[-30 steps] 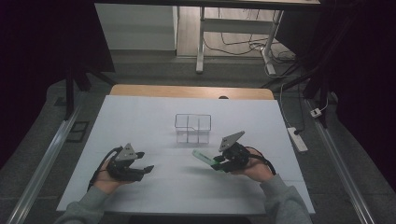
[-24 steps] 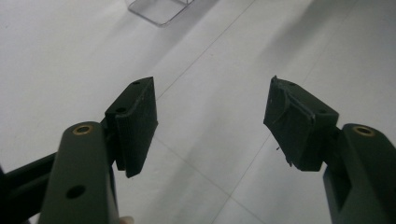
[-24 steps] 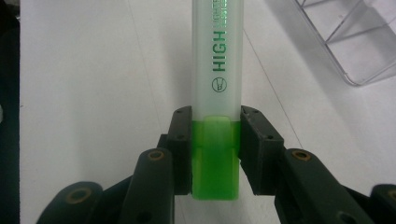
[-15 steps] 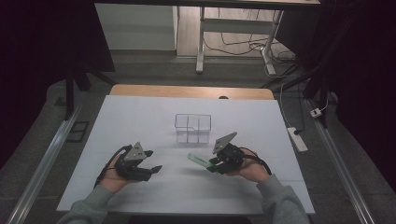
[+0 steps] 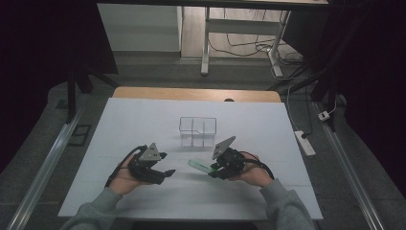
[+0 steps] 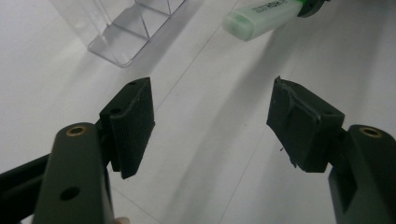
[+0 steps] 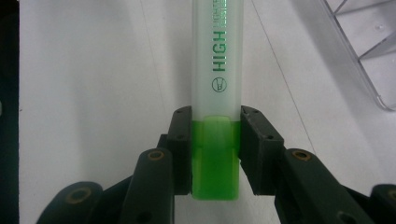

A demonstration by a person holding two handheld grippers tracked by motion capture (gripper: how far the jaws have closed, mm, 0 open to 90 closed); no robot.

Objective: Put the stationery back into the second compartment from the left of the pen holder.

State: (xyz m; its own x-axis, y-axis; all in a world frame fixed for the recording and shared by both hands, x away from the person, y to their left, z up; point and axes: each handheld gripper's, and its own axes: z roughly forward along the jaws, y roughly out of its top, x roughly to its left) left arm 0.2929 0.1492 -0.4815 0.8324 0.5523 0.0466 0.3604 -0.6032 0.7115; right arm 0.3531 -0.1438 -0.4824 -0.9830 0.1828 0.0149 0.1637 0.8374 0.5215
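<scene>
In the right hand-held gripper, a pale green highlighter.

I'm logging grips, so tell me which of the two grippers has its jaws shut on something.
The right gripper: its jaws clamp the green highlighter at the green end. The left gripper stands open with bare table between its jaws.

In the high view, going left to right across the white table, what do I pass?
Left tongs, open → green highlighter → right tongs shut on its end. The clear organizer sits farther back, overlapping them sideways.
</scene>
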